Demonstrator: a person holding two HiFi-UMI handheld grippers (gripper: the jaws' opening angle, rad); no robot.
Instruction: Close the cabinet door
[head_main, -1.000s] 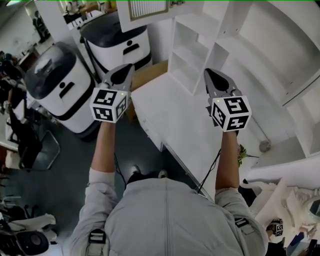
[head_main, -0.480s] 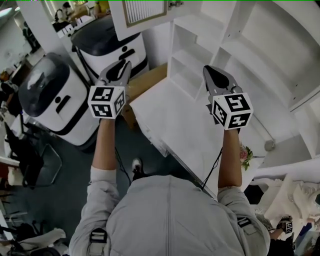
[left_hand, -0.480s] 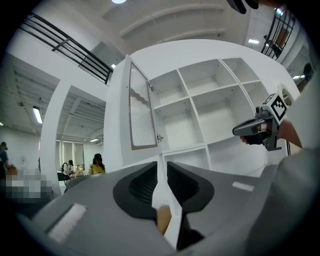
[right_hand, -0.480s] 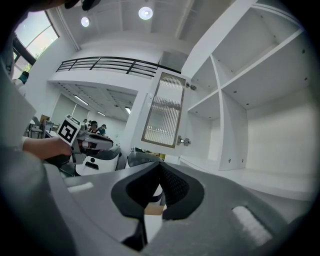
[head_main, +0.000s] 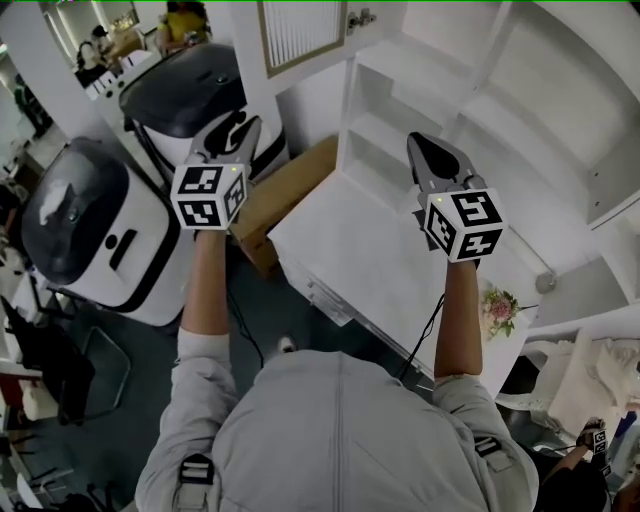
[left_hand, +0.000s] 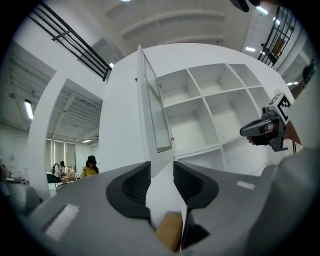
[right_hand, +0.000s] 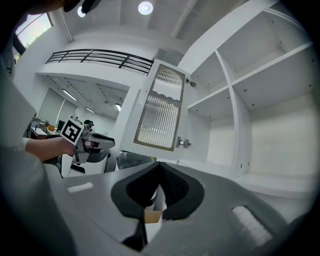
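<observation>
The cabinet door (head_main: 297, 30), white-framed with ribbed glass, stands swung open at the left end of the white shelf unit (head_main: 400, 110). In the left gripper view the door (left_hand: 156, 115) appears nearly edge-on; in the right gripper view it (right_hand: 160, 110) shows its ribbed pane and hinge. My left gripper (head_main: 240, 128) is held level below and left of the door, apart from it. Its jaws (left_hand: 161, 175) are opening, with nothing between them. My right gripper (head_main: 420, 142) is held level over the counter toward the shelves, and its jaws (right_hand: 159, 170) are shut on nothing.
Two white-and-black rounded machines (head_main: 85, 230) (head_main: 195, 85) stand on the floor at the left. A cardboard box (head_main: 290, 185) sits under the door beside the white counter (head_main: 390, 260). Flowers (head_main: 497, 305) lie at the counter's right edge. People (head_main: 185, 15) are far behind.
The person and both grippers have moved forward toward the cabinet, so the door and the cardboard box sit nearer. The machines have slid toward the left.
</observation>
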